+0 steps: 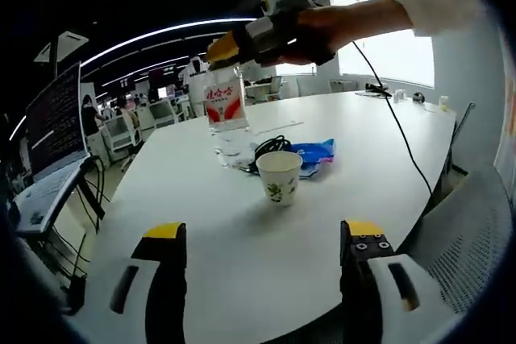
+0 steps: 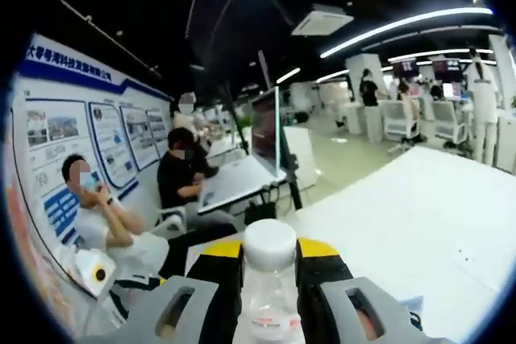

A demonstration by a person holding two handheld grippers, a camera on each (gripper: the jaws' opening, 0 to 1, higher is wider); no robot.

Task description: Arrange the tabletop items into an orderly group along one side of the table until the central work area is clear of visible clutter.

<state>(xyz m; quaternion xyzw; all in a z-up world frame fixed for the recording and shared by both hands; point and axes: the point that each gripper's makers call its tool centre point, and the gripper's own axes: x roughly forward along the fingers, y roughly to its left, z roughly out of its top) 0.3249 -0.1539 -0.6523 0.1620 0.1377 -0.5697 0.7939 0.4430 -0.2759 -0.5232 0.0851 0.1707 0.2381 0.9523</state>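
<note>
Water bottle (image 1: 225, 114), clear with a red label, is clamped at its neck between the jaws of the right gripper (image 2: 268, 267) and held upright above the white table (image 1: 242, 263). Ahead of the left gripper (image 1: 262, 241), whose jaws are spread apart and empty, a paper cup (image 1: 279, 176) is seen, with a blue packet (image 1: 316, 153) and black cable (image 1: 270, 147) beyond. Relocation of the bottle seems underway; placement along a table edge is judged next.

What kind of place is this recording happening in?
Most likely an open-plan office or lab: a large white meeting table, rows of desks with office chairs under strip ceiling lights, and information posters along one wall.
</note>
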